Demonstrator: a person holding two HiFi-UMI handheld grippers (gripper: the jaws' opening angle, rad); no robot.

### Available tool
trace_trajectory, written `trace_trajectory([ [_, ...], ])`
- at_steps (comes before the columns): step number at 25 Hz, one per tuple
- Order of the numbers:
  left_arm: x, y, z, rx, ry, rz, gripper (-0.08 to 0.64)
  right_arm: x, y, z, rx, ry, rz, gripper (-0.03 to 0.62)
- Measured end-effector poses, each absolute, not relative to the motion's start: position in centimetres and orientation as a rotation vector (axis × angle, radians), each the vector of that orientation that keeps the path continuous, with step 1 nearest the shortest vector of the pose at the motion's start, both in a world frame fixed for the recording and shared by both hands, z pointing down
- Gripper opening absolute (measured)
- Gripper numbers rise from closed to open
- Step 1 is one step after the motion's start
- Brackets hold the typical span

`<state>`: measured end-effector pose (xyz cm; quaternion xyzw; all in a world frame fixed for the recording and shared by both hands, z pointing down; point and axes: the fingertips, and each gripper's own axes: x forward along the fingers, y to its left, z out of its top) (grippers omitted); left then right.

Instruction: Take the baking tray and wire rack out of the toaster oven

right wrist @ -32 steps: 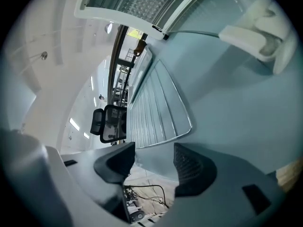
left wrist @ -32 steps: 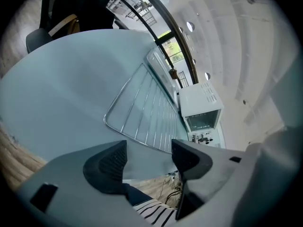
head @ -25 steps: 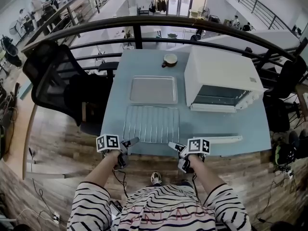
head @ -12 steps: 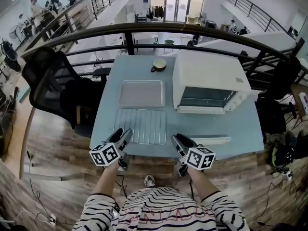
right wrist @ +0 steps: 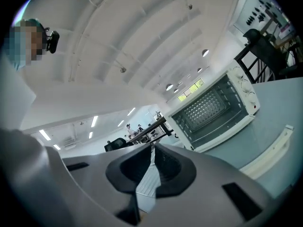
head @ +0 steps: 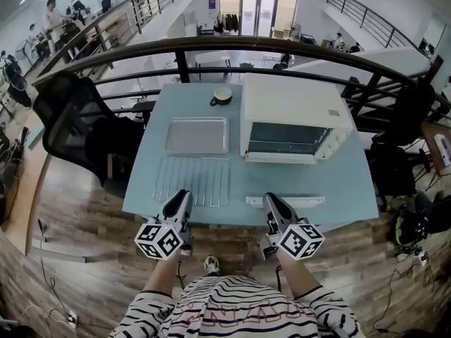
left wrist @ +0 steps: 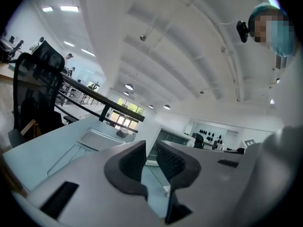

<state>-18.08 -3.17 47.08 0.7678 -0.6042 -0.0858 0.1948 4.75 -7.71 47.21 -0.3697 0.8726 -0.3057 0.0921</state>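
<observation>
Both tools hang at the near edge of the pale blue counter point(head: 338, 182), and neither one is carrying anything. Your left tool point(head: 180, 198) has just been closing: its jaws stand a narrow gap apart with nothing between them. Your right tool point(head: 270, 201) has been closing too, and its jaws are all but pressed together, also on nothing.

Now the layout. The silver wire rack point(head: 192, 180) lies flat on the counter just ahead of your left tool, its bars running away from you. Beyond it, close to its far edge, sits the shallow grey metal baking tray point(head: 197, 134), its long side running left to right. Your left hand is clearly the nearer one to both.

The white box-shaped toaster oven point(head: 292, 115) stands to the right of the tray, across the counter from your right tool, and its glass door looks closed. Just in front of that tool lies a long white bar point(head: 285, 201), stretched left to right.

The count: one tray, one rack, one oven, one white bar, one small cup point(head: 221, 96) at the far edge, and two tools. With the tray and rack both out on the counter, I'd call the job done.
</observation>
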Motion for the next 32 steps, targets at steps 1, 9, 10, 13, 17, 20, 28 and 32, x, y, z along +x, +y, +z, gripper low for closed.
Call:
trace_trajectory([
  [1, -17.5, -2.7, 46.7, 2.162, -1.703, -0.253, 0.068, 5.4, -7.3, 46.9, -1.083, 2.573, -0.908, 0.043],
  [9, -12.3, 0.9, 45.1, 2.279, -1.779, -0.199, 0.029, 9.7, -4.0, 46.5, -1.1, 2.582, -0.858, 0.037],
  [10, -11.7, 1.4, 45.2, 2.279, -1.775, -0.203, 0.028, 10.1, -3.6, 46.7, -1.107, 2.588, -0.858, 0.035],
  [13, -9.9, 2.6, 45.8, 2.262, -1.751, -0.227, 0.025, 11.5, -2.2, 47.4, -1.12, 2.609, -0.872, 0.034],
  [17, -7.6, 4.1, 46.9, 2.248, -1.744, -0.188, 0.023, 13.2, -0.4, 48.5, -1.137, 2.624, -0.897, 0.031],
  [20, -6.1, 5.3, 47.6, 2.254, -1.746, -0.159, 0.023, 13.9, 0.7, 49.4, -1.135, 2.63, -0.931, 0.028],
  [28, -3.4, 7.3, 48.6, 2.24, -1.754, -0.099, 0.023, 14.9, 2.4, 50.6, -1.106, 2.673, -0.972, 0.026],
  [32, -2.3, 7.8, 49.0, 2.239, -1.749, -0.085, 0.023, 15.3, 2.4, 50.9, -1.084, 2.652, -1.002, 0.026],
])
